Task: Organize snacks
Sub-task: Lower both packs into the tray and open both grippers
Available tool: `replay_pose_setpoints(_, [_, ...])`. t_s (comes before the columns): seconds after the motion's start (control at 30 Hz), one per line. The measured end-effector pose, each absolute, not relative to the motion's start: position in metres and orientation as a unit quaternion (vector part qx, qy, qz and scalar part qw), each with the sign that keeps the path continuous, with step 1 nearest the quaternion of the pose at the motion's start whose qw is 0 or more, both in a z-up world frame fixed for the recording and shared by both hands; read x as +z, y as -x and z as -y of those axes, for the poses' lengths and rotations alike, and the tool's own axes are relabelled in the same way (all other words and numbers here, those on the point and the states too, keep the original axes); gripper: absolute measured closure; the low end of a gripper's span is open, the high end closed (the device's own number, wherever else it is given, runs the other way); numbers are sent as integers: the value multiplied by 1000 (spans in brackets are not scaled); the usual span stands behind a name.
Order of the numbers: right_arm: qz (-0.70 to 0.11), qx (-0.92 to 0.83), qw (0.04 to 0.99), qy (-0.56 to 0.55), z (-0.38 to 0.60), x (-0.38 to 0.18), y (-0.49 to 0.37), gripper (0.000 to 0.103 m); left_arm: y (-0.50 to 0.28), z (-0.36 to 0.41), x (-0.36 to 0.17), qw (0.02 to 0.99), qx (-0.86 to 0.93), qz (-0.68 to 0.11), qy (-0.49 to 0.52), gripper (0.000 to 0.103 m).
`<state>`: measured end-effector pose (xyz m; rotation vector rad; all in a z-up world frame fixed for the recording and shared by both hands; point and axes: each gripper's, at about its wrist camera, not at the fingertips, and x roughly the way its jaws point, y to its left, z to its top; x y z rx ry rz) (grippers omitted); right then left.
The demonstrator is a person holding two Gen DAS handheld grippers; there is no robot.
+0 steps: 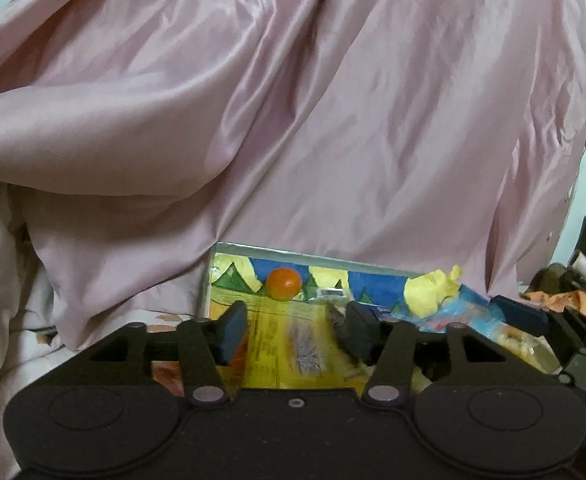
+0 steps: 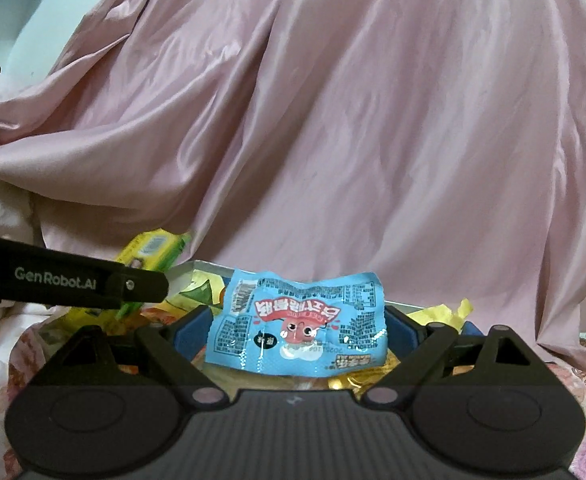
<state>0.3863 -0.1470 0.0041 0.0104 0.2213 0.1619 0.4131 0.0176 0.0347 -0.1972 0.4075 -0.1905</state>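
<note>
The right gripper (image 2: 299, 324) holds a crinkled blue snack packet (image 2: 299, 322) with a red cartoon face, above the colourful box (image 1: 253, 272). The left gripper (image 1: 293, 326) stands wide, holding nothing.

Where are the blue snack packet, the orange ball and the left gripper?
Blue packet (image 2: 297, 328): right wrist view, on its printed face.
Orange ball (image 1: 283, 283): left wrist view, on its middle.
Left gripper (image 1: 293, 330): left wrist view, midway between its fingertips.
</note>
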Motion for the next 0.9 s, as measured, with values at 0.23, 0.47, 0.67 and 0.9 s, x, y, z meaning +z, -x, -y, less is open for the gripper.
replay_pose_setpoints(0.23, [-96,71,993,-9,151,9,-385,2,-400,-18,50,975,-93,-171,107,22])
replay_pose_setpoints(0.47, [-78,53,995,-16,156,20,-372,0,-386,-22,65,978,-81,-151,120,8])
replay_pose_setpoints(0.67, [-58,32,997,-36,165,36,-358,0,-366,-28,79,981,-66,-136,122,1])
replay_pose_setpoints(0.9, [-38,19,997,-56,179,54,-335,0,-342,-30,94,982,-56,-131,126,1])
